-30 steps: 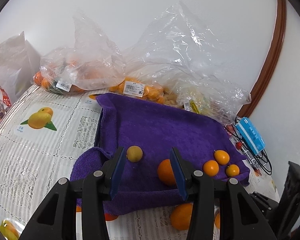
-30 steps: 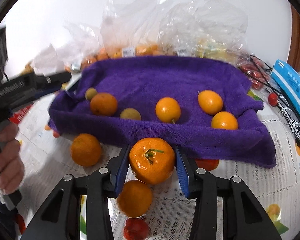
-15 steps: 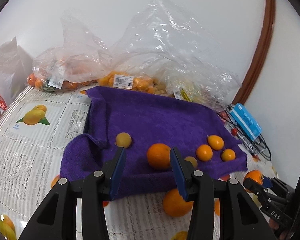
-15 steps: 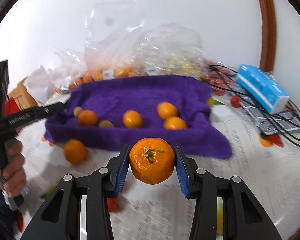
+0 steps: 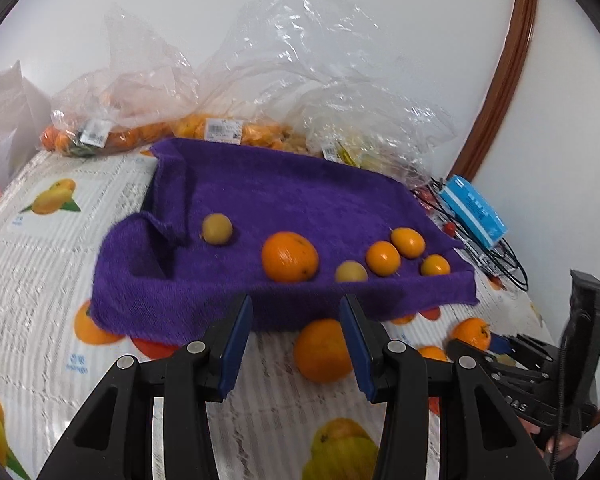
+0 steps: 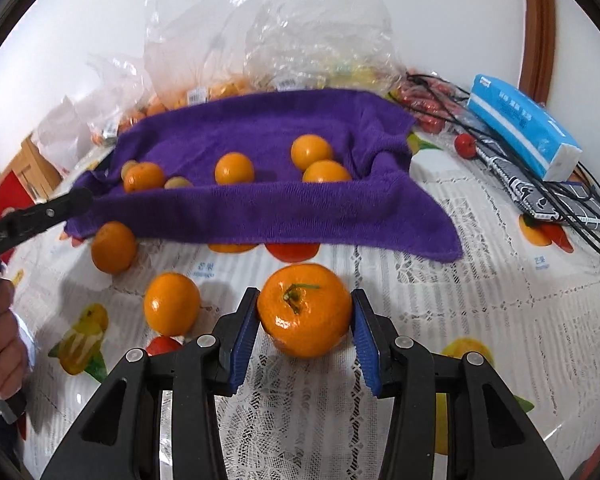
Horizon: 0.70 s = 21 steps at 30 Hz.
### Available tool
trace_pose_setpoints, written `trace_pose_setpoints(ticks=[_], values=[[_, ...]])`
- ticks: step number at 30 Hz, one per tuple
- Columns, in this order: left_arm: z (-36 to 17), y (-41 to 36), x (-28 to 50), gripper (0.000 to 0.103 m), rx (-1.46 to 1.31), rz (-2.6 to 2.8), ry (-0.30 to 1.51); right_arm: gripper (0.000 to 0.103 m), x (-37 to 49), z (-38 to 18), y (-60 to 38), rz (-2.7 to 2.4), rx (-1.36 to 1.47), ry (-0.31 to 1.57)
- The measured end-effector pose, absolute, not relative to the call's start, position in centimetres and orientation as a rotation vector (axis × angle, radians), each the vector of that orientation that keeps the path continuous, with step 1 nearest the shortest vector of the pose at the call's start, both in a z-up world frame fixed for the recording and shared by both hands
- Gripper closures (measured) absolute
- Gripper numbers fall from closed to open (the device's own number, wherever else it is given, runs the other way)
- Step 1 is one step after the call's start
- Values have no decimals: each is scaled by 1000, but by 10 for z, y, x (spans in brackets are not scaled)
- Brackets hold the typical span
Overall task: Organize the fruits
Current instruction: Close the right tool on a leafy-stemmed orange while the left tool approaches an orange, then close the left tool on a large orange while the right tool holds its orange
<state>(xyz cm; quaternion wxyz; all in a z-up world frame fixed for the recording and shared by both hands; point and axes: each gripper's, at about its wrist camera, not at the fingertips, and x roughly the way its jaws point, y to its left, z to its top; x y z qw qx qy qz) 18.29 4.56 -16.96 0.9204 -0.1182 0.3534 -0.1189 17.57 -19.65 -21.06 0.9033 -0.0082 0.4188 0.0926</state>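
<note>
your right hand-held gripper (image 6: 305,334) clamps a round, glossy mandarin (image 6: 305,315) between its blue pads, just above the lace-patterned desk (image 6: 440,280) — in front of the fuzzy purple towel (image 6: 260,204). your left hand-held gripper (image 5: 296,344) hangs wide open, holding nothing — a smooth loose orange (image 5: 322,350) lies on the desk beyond its fingers. several small round fruits rest on the towel; crinkled plastic bags (image 5: 284,80) sit behind.

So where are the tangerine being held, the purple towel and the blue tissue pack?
tangerine (image 6: 305,312), right wrist view, its front skin.
purple towel (image 6: 268,208), right wrist view, front fold.
blue tissue pack (image 6: 520,128), right wrist view, top face.
</note>
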Motion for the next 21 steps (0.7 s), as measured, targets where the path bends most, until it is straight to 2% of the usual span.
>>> trace_pose_setpoints(ticks=[21], values=[[-192,-10,200,57,-16,-153,880,59,175,-211,-201,200,10,870]])
